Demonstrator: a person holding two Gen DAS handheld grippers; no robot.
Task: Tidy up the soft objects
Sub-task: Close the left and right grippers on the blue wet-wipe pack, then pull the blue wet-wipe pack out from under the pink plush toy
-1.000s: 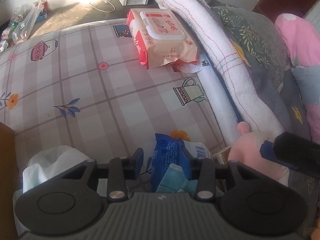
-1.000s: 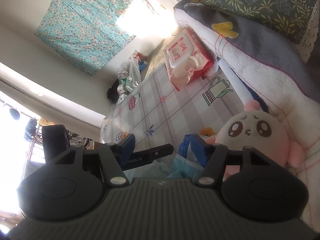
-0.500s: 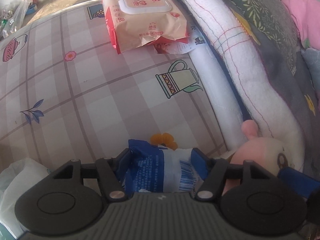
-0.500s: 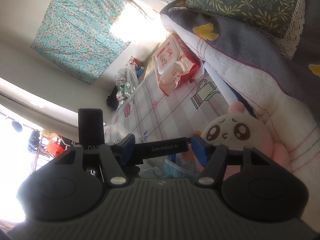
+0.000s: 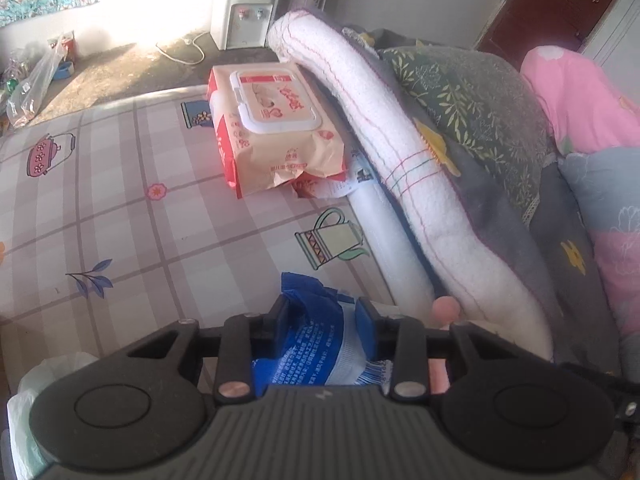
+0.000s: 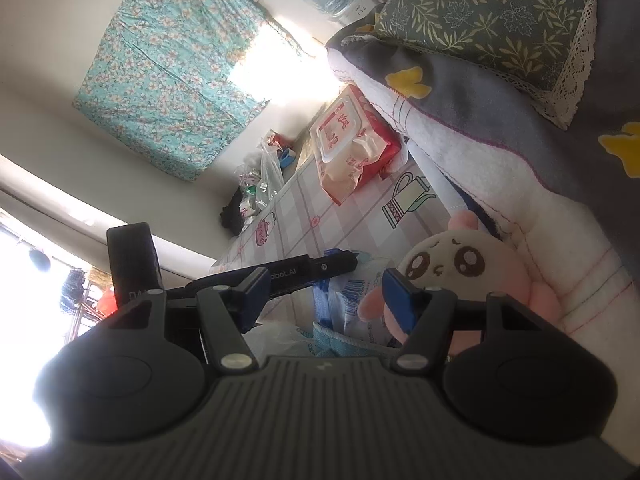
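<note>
My left gripper [image 5: 325,318] is shut on a blue and white soft pack [image 5: 316,344] and holds it just above the checked bed sheet [image 5: 120,208]. The pack also shows in the right wrist view [image 6: 352,296]. My right gripper [image 6: 326,292] is open and empty, close to a pink plush toy [image 6: 460,268] that leans on the rolled white blanket [image 6: 500,184]. Only the plush's ear [image 5: 446,308] shows in the left wrist view. A stack of orange wet-wipe packs [image 5: 276,128] lies at the far side of the sheet.
The rolled white blanket [image 5: 400,152], a leaf-print pillow [image 5: 472,108] and pink bedding [image 5: 580,100] line the right side. A white plastic bag [image 5: 36,384] sits at lower left. A water dispenser [image 5: 246,4] stands on the floor beyond the bed.
My left gripper closed on the blue pack and lifted it, pulling back from the sheet. My right gripper shifted so the plush sits by its right finger.
</note>
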